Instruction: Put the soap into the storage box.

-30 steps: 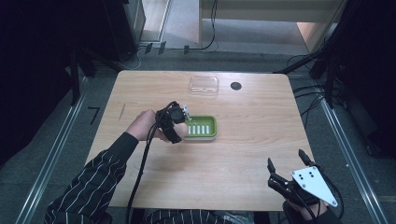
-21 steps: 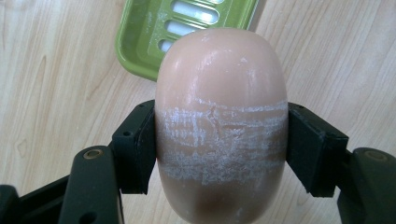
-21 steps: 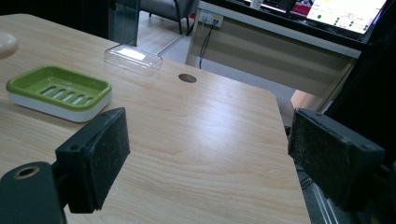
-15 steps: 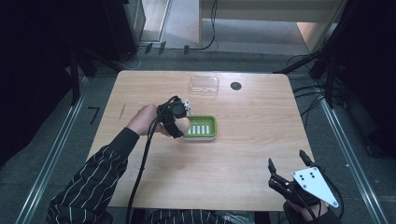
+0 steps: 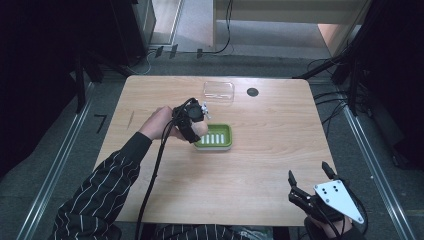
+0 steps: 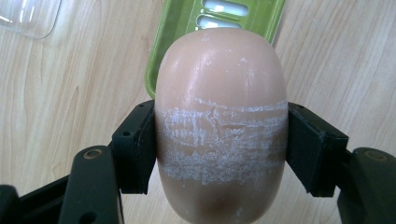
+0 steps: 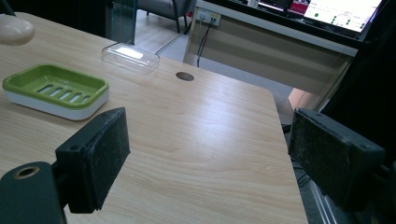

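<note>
A peach soap bar (image 6: 219, 88) with white scuff marks sits squeezed between the black jaws of my left gripper (image 6: 220, 144). In the high view, my left gripper (image 5: 199, 128) holds it at the left end of a green soap dish (image 5: 227, 131). The dish has a slotted floor and a white base, and its rim (image 6: 161, 42) shows just beyond the soap. From the right gripper view, the dish (image 7: 56, 69) stands at the left with the soap (image 7: 16, 29) hanging above and beyond it. My right gripper (image 5: 308, 171) is open and holds nothing at the table's near right edge (image 7: 210, 158).
A clear plastic lid (image 5: 218, 92) lies at the back of the wooden table (image 5: 270, 125), beside a round cable hole (image 5: 252, 92). The lid (image 7: 130, 55) is behind the dish. The table's right edge (image 7: 285, 140) drops to the floor and cables.
My left gripper has carried the soap slightly farther from the person and rightwards, closer over the dish's left end. The right gripper has stayed put.
</note>
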Demonstrator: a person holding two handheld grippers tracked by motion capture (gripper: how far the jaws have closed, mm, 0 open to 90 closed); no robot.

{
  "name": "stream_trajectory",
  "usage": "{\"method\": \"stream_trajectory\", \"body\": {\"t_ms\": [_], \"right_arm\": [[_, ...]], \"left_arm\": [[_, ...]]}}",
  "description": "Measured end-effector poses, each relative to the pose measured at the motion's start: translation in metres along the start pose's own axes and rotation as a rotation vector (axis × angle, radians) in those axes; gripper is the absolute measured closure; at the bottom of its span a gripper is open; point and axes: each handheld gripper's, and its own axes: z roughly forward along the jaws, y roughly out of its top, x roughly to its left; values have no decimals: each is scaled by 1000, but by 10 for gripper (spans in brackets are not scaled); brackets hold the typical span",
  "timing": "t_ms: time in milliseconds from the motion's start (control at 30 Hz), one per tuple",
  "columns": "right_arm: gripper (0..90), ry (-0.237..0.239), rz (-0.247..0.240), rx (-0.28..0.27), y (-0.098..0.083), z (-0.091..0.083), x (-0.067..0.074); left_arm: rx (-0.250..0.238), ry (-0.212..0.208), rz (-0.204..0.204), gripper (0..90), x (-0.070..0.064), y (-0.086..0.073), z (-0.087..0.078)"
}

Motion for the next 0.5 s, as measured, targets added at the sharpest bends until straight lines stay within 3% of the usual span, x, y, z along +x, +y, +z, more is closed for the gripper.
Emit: {"method": "stream_trajectory", "body": {"t_ms": [500], "right_arm": [[134,-15,4,8,-2,-5,-2]], "left_arm": [[1,3,55,335,2,11,7]]}}
